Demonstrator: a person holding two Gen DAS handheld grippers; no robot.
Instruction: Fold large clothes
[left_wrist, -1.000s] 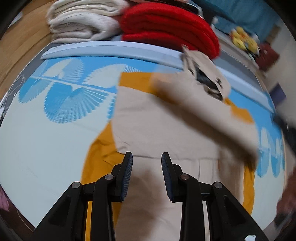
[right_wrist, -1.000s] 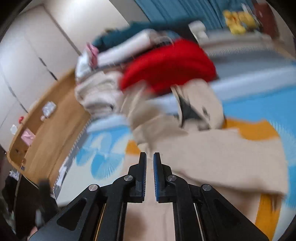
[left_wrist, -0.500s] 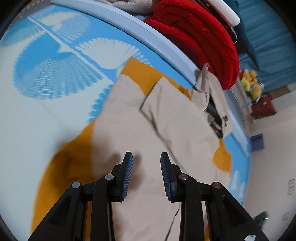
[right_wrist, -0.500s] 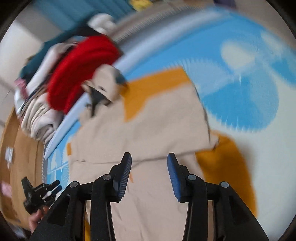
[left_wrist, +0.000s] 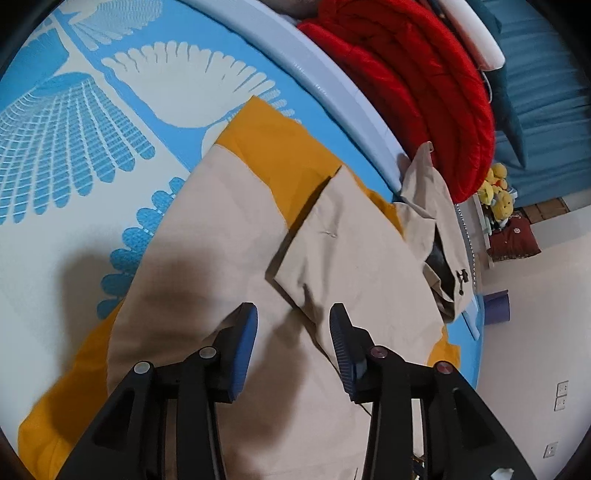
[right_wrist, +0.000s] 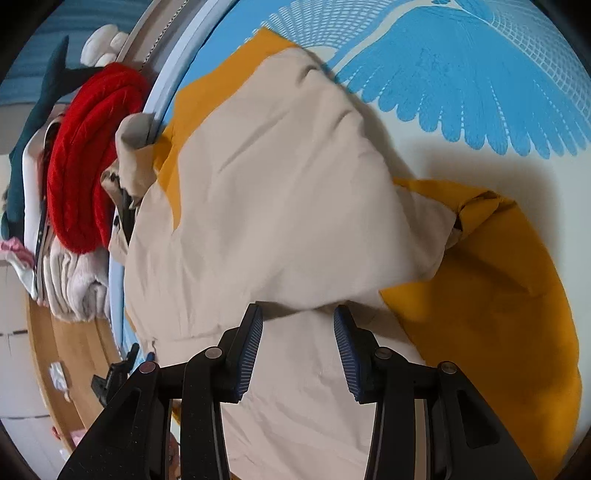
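Left hand-held gripper (left_wrist: 293, 325) w/ jaws apart, empty, above beige-orange jacket (left_wrist: 236, 229) spread on blue-patterned mat (left_wrist: 74, 122). Right hand-held gripper (right_wrist: 298, 328) also apart, over folded sleeve (right_wrist: 295, 192). Red blanket (left_wrist: 417, 77) at far edge.

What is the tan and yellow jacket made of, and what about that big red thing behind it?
The jacket looks like thin woven cloth, maybe cotton or nylon: matte, smooth, with soft creases where a sleeve lies folded over. The red thing looks like a puffy quilted coat or blanket: rounded padded ridges with stitched channels. In the right wrist view it looks more like chunky knit, so I can't be sure.
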